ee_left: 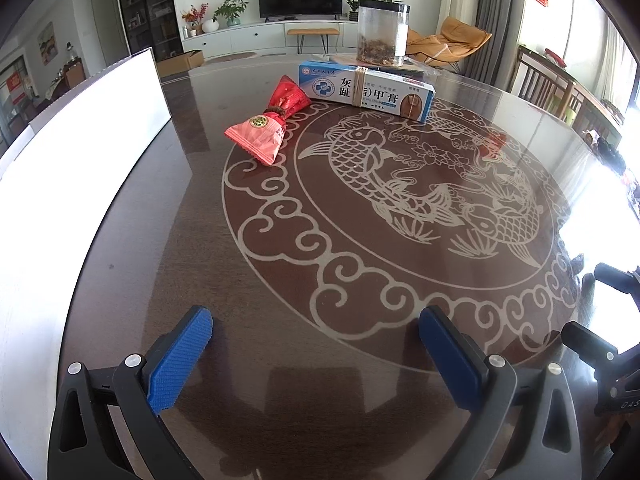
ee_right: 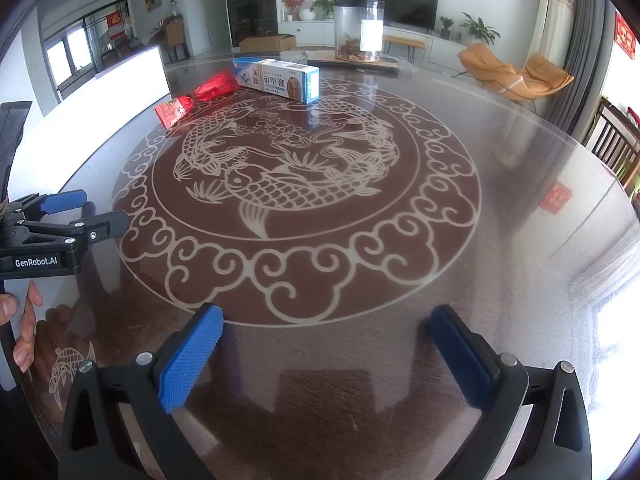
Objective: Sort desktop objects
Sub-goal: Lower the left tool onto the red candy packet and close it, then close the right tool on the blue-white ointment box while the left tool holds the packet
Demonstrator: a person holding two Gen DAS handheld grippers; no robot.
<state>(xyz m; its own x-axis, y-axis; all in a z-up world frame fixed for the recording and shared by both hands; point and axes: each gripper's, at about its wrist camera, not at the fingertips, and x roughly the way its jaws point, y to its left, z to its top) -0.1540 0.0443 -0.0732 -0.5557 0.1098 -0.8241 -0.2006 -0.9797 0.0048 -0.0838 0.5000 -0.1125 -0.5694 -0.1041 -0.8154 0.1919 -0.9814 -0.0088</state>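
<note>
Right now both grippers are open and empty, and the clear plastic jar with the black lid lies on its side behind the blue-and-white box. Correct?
Not quite. The clear plastic jar with the black lid stands upright, as the left wrist view shows. The left gripper and right gripper are open and empty, and the blue-and-white box lies in front.

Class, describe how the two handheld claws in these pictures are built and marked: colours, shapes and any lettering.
Both claws, left claw and right claw, share one build: black plastic arms with triangular cut-outs and silver rivets, tipped by blue pads with a ribbed, knurled texture. The right wrist view shows the left claw's black body printed "GenRobot.AI" in white. No cables or sleeves are visible.
</note>
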